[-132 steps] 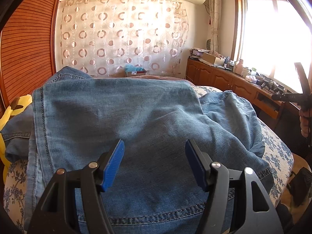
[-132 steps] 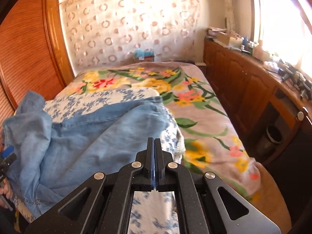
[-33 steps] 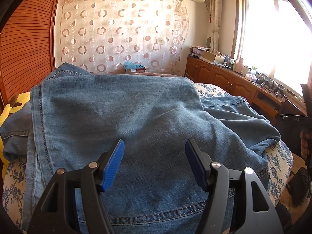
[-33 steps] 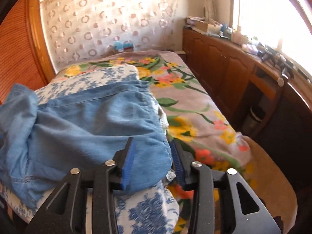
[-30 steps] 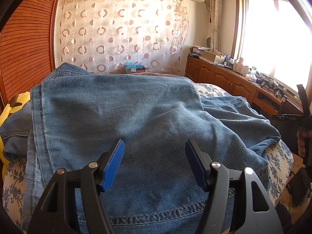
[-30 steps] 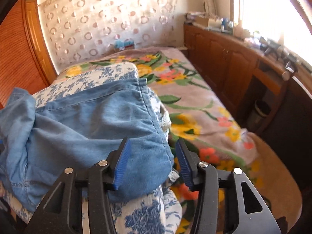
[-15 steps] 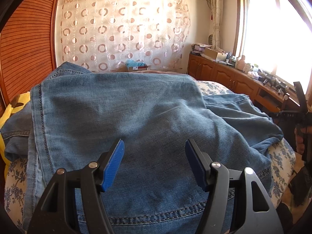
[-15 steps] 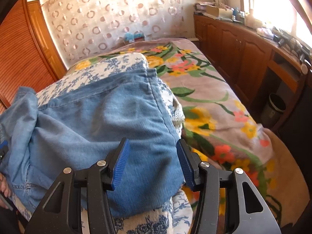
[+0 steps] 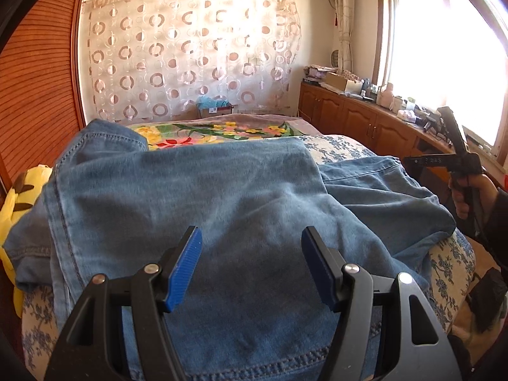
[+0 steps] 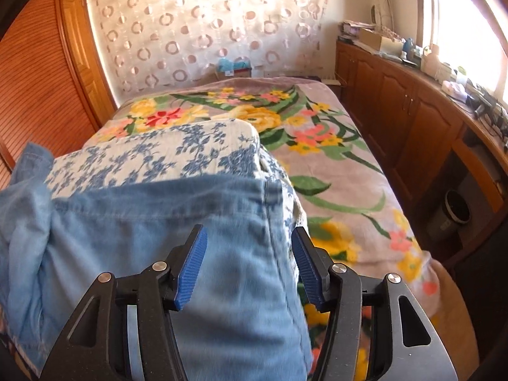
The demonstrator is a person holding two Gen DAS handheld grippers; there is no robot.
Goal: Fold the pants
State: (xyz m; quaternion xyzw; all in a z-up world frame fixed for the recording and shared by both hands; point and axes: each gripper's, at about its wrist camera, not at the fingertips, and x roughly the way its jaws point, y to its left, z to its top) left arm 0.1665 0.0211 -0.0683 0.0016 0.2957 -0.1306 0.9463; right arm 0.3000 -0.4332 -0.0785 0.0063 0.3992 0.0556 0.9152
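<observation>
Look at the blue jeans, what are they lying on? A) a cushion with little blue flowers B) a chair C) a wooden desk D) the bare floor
A: in the right wrist view the blue jeans lie spread over the cushion with little blue flowers, which sits on the flowered blanket of the bed.

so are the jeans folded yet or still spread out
Partly folded: one denim layer of the jeans lies doubled over another, but the right end sits rumpled over the blue-flowered cushion.
</observation>
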